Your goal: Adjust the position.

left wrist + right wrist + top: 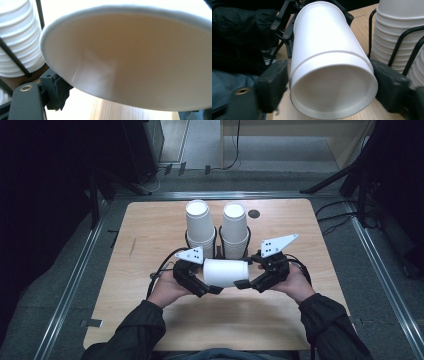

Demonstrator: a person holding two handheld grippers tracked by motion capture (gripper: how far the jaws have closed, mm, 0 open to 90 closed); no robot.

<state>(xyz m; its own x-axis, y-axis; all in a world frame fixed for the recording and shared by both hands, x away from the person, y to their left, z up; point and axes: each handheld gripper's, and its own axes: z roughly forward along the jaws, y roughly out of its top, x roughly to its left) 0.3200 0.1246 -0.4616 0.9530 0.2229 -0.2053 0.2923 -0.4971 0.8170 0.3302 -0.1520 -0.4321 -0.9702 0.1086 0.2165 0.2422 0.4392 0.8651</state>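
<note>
Your left gripper and right gripper meet at one white paper cup, lying on its side above the table. In the left gripper view the cup's open mouth sits between your jaws, one pad against its rim; these jaws grasp the cup. In the right gripper view the cup's base end lies between your jaws, both pads at its sides; whether they press or have let go cannot be told. Just beyond your jaws stand two cup stacks in black wire holders. No brand, label or writing can be read on any cup.
</note>
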